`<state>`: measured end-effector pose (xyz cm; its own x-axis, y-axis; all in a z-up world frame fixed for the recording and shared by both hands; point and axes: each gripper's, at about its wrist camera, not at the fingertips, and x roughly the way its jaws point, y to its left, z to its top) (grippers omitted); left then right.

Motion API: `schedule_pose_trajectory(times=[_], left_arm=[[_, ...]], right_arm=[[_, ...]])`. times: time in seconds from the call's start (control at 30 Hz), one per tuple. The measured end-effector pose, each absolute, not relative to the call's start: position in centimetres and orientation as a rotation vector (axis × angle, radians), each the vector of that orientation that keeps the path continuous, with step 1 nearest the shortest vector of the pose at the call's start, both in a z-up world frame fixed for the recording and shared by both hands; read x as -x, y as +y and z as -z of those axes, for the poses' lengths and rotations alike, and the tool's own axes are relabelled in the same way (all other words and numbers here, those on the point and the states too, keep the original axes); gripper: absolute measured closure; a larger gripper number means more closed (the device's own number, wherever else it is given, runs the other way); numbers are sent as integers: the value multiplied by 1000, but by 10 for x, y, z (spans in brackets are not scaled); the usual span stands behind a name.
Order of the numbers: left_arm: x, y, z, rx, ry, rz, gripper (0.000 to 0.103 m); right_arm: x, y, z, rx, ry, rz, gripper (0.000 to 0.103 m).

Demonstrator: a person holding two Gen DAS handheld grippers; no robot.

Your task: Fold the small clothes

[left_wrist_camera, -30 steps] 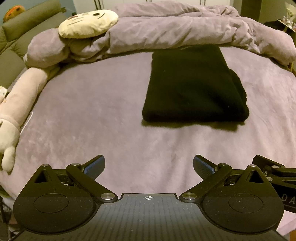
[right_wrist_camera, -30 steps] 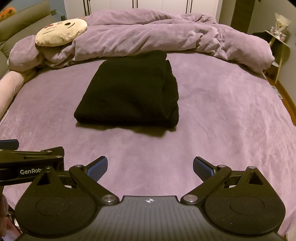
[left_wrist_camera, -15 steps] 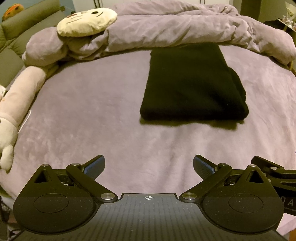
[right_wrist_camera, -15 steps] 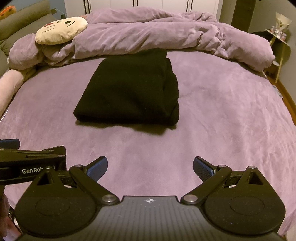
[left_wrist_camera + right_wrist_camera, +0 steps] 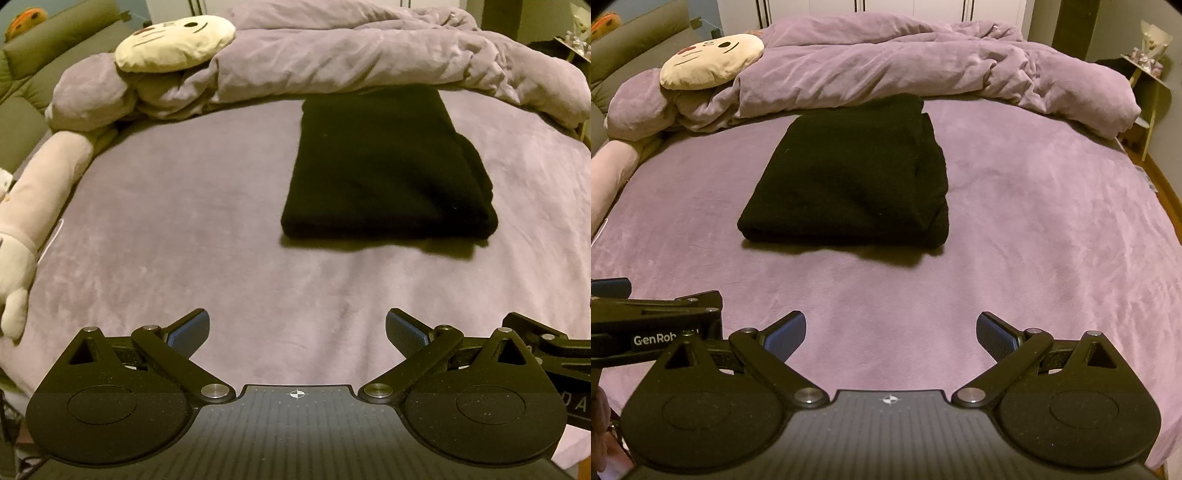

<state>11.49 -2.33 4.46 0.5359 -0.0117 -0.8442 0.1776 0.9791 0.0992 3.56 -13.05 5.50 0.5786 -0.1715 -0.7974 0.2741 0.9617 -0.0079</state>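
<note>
Left gripper (image 5: pixel 297 328), right gripper (image 5: pixel 891 330): both released, empty; black garment (image 5: pixel 849 184) folded, well ahead on bed (image 5: pixel 1034 258) — looks done.

Dim warm indoor light, soft near-side shadows — fisheye-bent edges, slight blur

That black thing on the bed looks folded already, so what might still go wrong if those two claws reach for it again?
The folded black garment shows loose layered edges on its right side; a pinch there might lift only the top layer and undo the fold. It also lies close to the rumpled purple duvet, which a finger may snag. Both the left gripper and right gripper are open and apart from it.
</note>
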Motion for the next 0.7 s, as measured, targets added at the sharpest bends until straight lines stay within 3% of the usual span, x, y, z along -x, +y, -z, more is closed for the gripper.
schedule_pose_trajectory(times=[0.7], left_arm=[[-114,-23,-44,-185,1004,118,0]], right_arm=[[-35,-131,-55,-123,920,263,4]])
